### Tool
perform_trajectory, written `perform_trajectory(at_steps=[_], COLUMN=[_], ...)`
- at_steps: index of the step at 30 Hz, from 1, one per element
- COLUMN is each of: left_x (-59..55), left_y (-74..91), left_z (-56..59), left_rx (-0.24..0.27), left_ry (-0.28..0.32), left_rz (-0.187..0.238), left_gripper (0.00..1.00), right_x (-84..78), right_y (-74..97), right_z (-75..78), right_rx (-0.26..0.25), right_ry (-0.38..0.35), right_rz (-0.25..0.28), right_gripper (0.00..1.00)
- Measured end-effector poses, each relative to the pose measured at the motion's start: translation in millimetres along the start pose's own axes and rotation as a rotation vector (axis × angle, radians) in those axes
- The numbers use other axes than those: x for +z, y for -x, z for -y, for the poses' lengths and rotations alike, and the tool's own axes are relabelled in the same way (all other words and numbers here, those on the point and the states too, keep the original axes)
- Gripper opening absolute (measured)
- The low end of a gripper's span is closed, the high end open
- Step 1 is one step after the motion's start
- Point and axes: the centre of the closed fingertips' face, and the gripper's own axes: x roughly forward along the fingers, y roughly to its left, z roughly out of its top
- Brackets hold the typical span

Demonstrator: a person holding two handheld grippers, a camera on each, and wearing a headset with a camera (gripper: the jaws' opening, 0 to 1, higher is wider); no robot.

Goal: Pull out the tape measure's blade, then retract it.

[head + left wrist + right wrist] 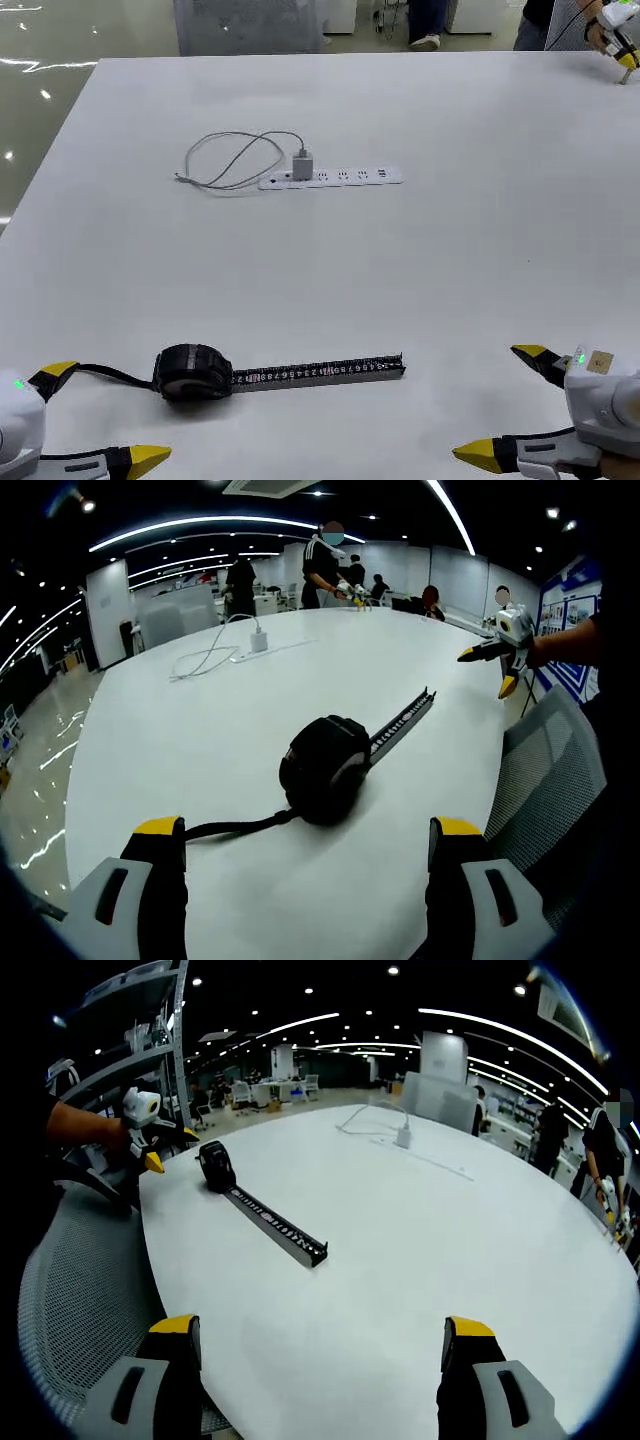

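Left gripper and right gripper gape empty, with the tape measure on the table between them.
Seen from the head view, the grippers sit at 7 and 5 o'clock, each with jaws spread wide and holding nothing. The black tape measure rests on the white table just beside the left gripper. Its blade lies flat, drawn out toward 3 o'clock. Its strap trails toward 9 o'clock, up to that gripper's far jaw. A power strip with its cable lies well apart at 12 o'clock.
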Motion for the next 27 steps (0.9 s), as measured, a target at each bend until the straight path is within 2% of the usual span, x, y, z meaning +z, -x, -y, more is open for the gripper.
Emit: perform_trajectory(at_steps=[3, 9, 27], left_x=[-0.9, -13.7, -9.4], left_y=[1.1, 2.9, 6.4], left_z=[1.6, 8.3, 3.1], left_rx=[0.004, -0.006, 0.000], left_ry=[0.002, 0.000, -0.008], left_rz=[0.006, -0.017, -0.018], left_gripper=[0.99, 0.99, 0.99], right_x=[-3.1, -3.9, -10.0], right_y=[0.9, 1.4, 3.7], right_z=[1.9, 1.3, -0.8], right_rx=[-0.003, 0.002, 0.013], right_ry=[-0.013, -0.007, 0.004], right_rz=[0.001, -0.004, -0.020], right_gripper=[0.99, 0.99, 0.99])
